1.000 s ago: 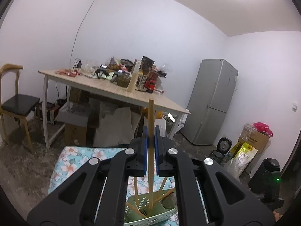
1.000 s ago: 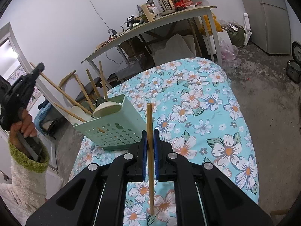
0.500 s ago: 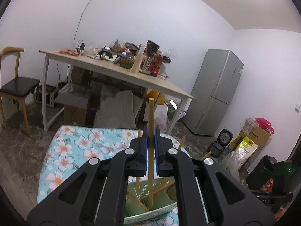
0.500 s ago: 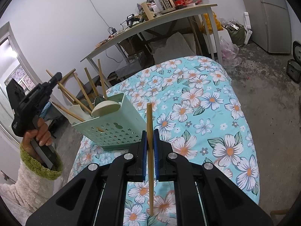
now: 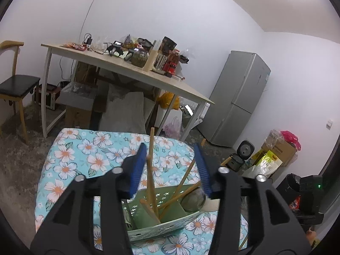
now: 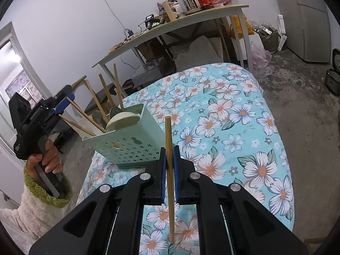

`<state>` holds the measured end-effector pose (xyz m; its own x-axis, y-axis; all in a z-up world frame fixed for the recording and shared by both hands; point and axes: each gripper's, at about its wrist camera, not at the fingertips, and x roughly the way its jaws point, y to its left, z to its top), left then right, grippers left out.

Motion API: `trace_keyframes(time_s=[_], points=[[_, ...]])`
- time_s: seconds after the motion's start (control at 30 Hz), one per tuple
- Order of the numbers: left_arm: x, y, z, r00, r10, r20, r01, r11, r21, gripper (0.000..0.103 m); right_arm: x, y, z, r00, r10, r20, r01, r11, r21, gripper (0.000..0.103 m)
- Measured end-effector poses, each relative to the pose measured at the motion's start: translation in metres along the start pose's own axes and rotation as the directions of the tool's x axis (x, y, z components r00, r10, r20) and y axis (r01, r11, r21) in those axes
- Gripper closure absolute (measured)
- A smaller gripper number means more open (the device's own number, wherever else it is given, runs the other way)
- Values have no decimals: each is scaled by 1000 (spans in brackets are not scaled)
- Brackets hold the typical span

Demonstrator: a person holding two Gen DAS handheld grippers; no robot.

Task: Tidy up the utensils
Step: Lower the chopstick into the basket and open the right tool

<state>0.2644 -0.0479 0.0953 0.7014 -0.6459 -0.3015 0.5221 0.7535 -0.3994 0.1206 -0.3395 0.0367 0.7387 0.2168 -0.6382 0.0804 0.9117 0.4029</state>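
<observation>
Pale green plastic forms the holder [image 6: 127, 142], a perforated bin standing on a table covered with a blue flowered cloth [image 6: 233, 110]. Several wooden chopsticks and a spoon [image 6: 123, 120] lean inside it. The left gripper [image 5: 172, 170] hovers above the holder, its jaws opening; one chopstick [image 5: 151, 170] stands between them, its lower end in the bin, leaning against the left blue pad and clear of the other. The right gripper [image 6: 169, 176] is clenched on another upright chopstick [image 6: 169, 170], near the holder.
</observation>
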Motion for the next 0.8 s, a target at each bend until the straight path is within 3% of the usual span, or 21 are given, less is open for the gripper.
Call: trace_keyframes(time_s=[0.47, 0.8], points=[[-46, -15, 2, 997, 18, 75, -23, 998, 60, 32, -23, 21, 11, 997, 8, 71, -4, 998, -57, 96], [-74, -4, -24, 997, 78, 21, -79, 995, 66, 28, -63, 71, 55, 971, 137, 195, -101, 978, -184, 96]])
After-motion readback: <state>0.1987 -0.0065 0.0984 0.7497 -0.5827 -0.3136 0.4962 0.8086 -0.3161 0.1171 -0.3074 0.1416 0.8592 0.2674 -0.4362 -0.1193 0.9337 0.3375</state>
